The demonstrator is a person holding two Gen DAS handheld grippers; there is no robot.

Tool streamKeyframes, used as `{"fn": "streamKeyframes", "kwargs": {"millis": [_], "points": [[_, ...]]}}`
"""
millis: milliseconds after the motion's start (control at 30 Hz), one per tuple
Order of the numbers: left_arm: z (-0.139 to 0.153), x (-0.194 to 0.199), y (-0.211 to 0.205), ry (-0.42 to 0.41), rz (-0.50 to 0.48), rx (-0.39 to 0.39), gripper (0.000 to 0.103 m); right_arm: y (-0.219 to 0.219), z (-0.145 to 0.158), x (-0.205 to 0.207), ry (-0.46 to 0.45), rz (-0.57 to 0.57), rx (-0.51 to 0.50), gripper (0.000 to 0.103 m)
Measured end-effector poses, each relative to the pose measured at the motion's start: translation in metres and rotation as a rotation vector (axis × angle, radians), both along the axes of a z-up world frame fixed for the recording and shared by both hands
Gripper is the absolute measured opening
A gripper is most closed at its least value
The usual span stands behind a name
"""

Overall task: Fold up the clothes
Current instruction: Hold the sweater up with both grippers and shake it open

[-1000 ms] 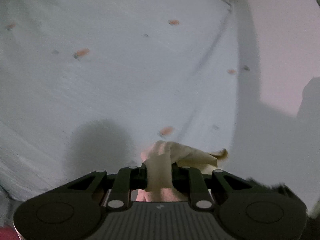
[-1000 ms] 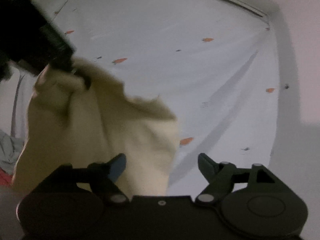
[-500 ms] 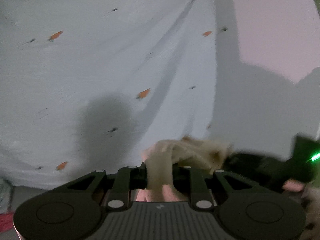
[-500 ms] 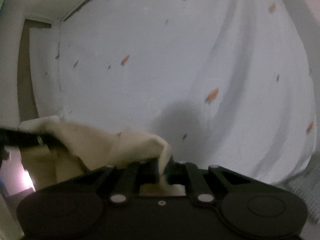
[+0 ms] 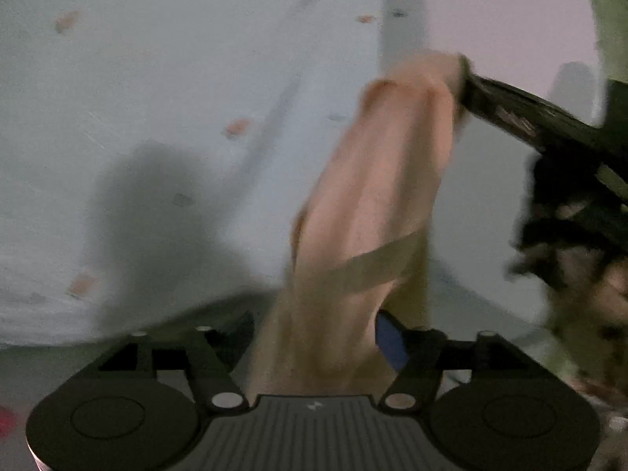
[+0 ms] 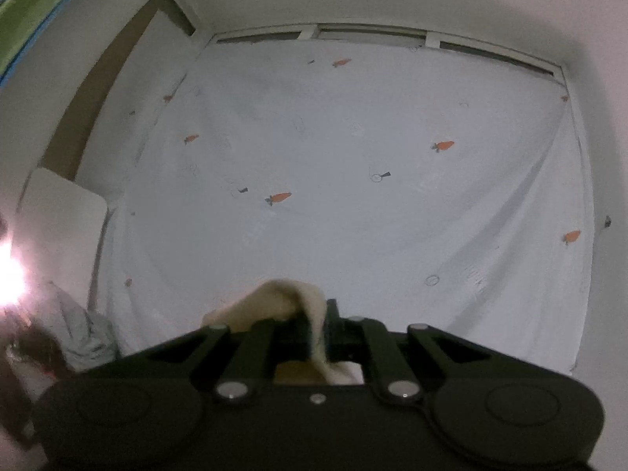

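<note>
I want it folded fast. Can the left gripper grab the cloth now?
Probably yes: the cloth hangs between the open jaws of the left gripper, nothing blocking. The right gripper holds its far end.

- I see white bed sheet (image 6: 353,204) with orange carrot print, spread flat
- grey-blue crumpled cloth (image 6: 84,333) at bed's left edge
- white board (image 6: 59,219) beside it

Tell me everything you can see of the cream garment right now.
The cream garment is soft, plain cloth with a hemmed band across it, bunched and blurred. It hangs in the air above the white carrot-print sheet, not lying on it. The right tool is shut on one bunched edge. In the left wrist view it passes between the left tool's open fingers up to the right tool's tip.
</note>
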State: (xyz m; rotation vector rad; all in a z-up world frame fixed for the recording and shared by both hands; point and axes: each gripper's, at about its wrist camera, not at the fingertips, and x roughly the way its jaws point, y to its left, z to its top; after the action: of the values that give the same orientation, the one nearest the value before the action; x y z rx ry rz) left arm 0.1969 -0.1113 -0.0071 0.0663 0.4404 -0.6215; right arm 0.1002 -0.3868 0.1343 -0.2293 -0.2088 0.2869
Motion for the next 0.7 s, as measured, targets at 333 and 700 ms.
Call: {"fn": "streamKeyframes", "kwargs": {"millis": [333,700], "points": [[-0.058,0.015,-0.004,0.02,0.115,0.058,0.071,-0.059,-0.018,-0.004,0.128,0.007,0.101,0.006],[-0.059,0.011,-0.091,-0.029,-0.1,-0.008,0.091,-0.053,-0.023,0.007,0.141,-0.102,0.092,0.007]]}}
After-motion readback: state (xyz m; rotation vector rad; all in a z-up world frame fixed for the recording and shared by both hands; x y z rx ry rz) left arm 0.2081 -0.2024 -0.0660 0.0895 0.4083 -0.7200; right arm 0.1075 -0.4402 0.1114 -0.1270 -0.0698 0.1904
